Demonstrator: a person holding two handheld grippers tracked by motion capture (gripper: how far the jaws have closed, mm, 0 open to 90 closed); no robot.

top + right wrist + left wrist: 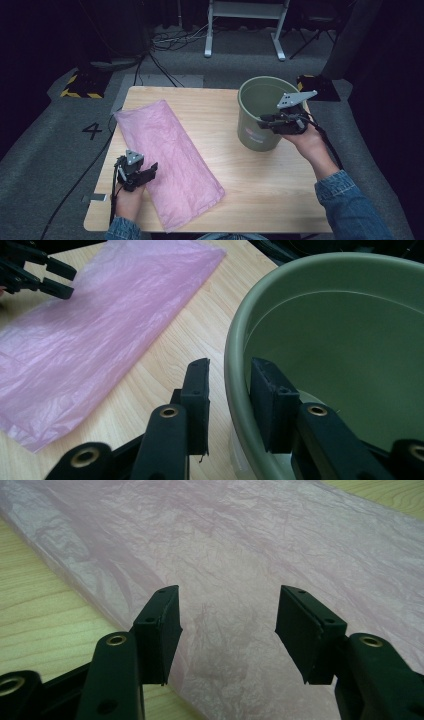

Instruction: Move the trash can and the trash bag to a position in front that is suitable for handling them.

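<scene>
The pink plastic bag [167, 160] lies flat and folded on the tabletop [250, 175], directly under and ahead of the left tongs [151, 170]. In the left gripper view those tongs [227, 625] stand released, jaws spread wide just above the crinkled film [240, 555], with nothing pinched between them. Well off toward the other hand, the green bucket [260, 112] stands upright, and the right tongs [263, 121] straddle its near rim. The right gripper view shows one jaw outside the wall and one inside, the rim [235, 375] between them; the right tongs [229, 405] look nearly clenched on it, though a sliver of gap seems to remain on the outer side, so I cannot tell whether the grip is firm.

The step in hand looks like steadying the bucket while the bag is picked up, likely to line it. Next, the left tongs need to drop onto the bag's near edge and pinch a single thin layer; the film is slippery and may slide rather than lift.
</scene>
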